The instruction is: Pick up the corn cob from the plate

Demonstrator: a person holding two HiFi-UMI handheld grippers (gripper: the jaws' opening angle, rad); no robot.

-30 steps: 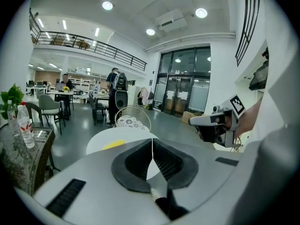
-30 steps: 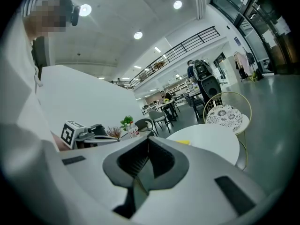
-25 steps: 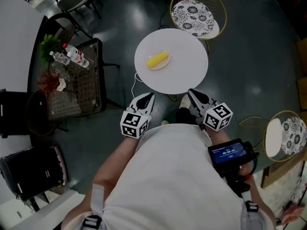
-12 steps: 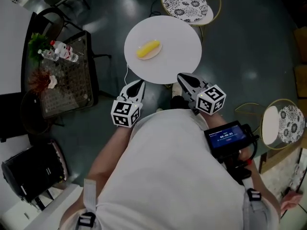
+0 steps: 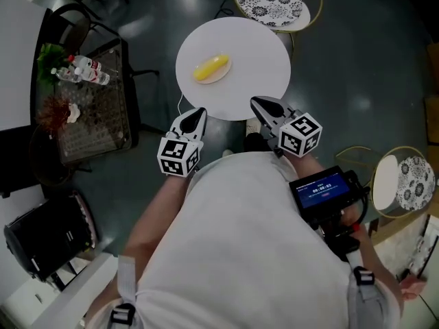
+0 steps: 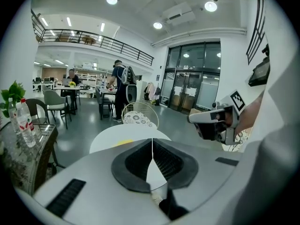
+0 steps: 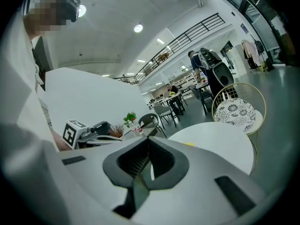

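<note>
Left gripper (image 5: 199, 112): clenched, the tips meeting, nothing between them; it is held short of the table's near edge.
Right gripper (image 5: 258, 103): jaws together and empty as well; it sits at the near rim of the table, beside the left one.
Round table (image 5: 257, 57): white top, bare apart from the plate.
Plate (image 5: 221, 78): small, pale and shallow, on the far left part of the tabletop, well apart from both grippers.
Corn cob (image 5: 210, 67): yellow, lying flat and slantwise on the plate; neither gripper touches it.
Handling, judged: probably light and stiff, so a firm pinch should not crush it. Its round body may roll or slip out if caught off centre. Whether it is real or a model cannot be told.
Hold point, judged: the middle of its length, jaws set across the narrow width, at right angles to its slant.
Requirement, judged: the chosen gripper must open before it arrives.
Risk, judged: a low approach may nudge the light plate.
</note>
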